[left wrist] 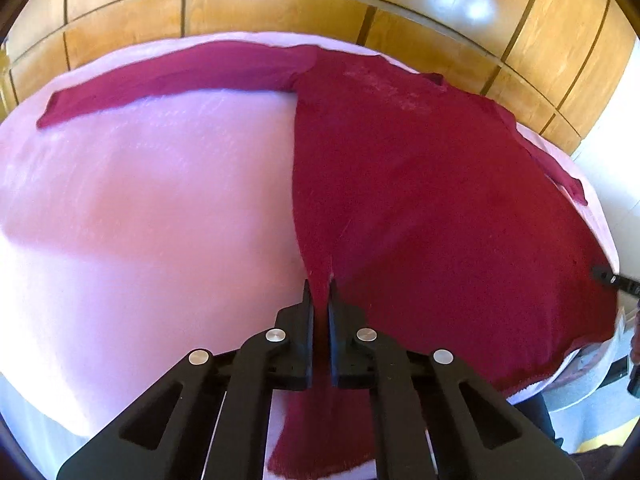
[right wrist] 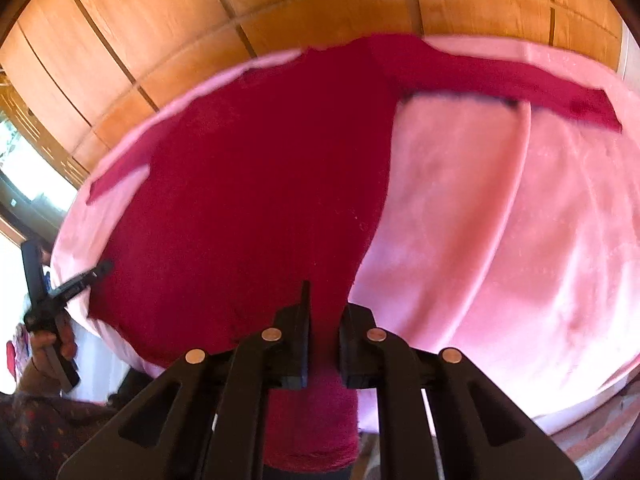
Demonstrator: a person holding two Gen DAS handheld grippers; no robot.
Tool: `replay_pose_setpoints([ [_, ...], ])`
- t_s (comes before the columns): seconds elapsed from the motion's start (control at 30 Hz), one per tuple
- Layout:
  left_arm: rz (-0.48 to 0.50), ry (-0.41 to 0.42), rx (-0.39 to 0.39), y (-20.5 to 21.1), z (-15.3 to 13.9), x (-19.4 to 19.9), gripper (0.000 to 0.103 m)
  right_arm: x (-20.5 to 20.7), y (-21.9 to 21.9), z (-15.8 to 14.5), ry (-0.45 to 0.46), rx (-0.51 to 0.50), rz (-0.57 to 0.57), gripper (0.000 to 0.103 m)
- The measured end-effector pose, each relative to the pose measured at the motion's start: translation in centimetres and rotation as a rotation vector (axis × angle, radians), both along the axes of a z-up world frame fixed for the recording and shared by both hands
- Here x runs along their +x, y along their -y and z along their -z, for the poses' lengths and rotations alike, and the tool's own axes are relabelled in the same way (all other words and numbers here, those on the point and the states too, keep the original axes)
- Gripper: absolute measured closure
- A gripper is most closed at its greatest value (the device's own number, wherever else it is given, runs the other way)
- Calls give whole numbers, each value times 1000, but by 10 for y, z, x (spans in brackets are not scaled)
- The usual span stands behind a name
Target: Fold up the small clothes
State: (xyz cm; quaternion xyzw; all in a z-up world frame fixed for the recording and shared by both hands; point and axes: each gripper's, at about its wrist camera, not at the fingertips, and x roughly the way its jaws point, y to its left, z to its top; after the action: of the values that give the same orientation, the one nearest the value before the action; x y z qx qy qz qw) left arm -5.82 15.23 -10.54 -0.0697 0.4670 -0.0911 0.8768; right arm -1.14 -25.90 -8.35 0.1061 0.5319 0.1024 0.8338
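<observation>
A dark red knitted long-sleeved sweater (left wrist: 400, 180) lies flat on a pale pink fleecy cover (left wrist: 140, 220), collar at the far edge and hem at the near edge. The left gripper (left wrist: 320, 292) is clenched on the near left corner of the hem. Its black fingers are drawn close with a narrow strip of knit pinched between them, and loose fabric hangs below them toward the camera. The right gripper (right wrist: 326, 304) grasps the near right corner of the hem the same way, with a wider bunch of knit between its fingers.

In the left wrist view, the sweater's left edge runs straight from the fingers up to the armpit. The left sleeve (left wrist: 180, 76) stretches out leftward along the far rim of the cover. A broad bare stretch of pink lies between that sleeve and the near edge. The right sleeve (left wrist: 560, 168) lies close to the cover's right rim, which leaves little margin there.

In the right wrist view, the right sleeve spreads rightward along the far rim, with open pink below it and a soft crease running through that area. A hand (right wrist: 52, 340) holds the left gripper at the cover's left edge.

An orange-brown wood-panelled wall (left wrist: 280, 4) stands just behind the cover's far edge.
</observation>
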Motion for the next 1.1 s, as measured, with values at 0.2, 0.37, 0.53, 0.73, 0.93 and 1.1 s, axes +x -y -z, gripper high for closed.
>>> replay_pose_setpoints([
  [0.2, 12, -3, 32, 0, -13, -7, 99, 7, -3, 18, -37, 11, 8, 93],
  [0.37, -4, 107, 38, 9, -45, 6, 82, 7, 21, 3, 10, 62, 65, 57],
  [0.53, 6, 134, -47, 40, -49, 42, 26, 29, 70, -3, 59, 119, 249, 55],
  [0.73, 76, 115, -15, 87, -34, 82, 26, 73, 167, 2, 123, 251, 582, 56],
  [0.93, 98, 22, 13, 105, -4, 107, 23, 116, 262, 22, 153, 330, 883, 56],
  [1.1, 144, 48, 37, 112, 11, 111, 4, 148, 316, 45, 130, 318, 1024, 61],
])
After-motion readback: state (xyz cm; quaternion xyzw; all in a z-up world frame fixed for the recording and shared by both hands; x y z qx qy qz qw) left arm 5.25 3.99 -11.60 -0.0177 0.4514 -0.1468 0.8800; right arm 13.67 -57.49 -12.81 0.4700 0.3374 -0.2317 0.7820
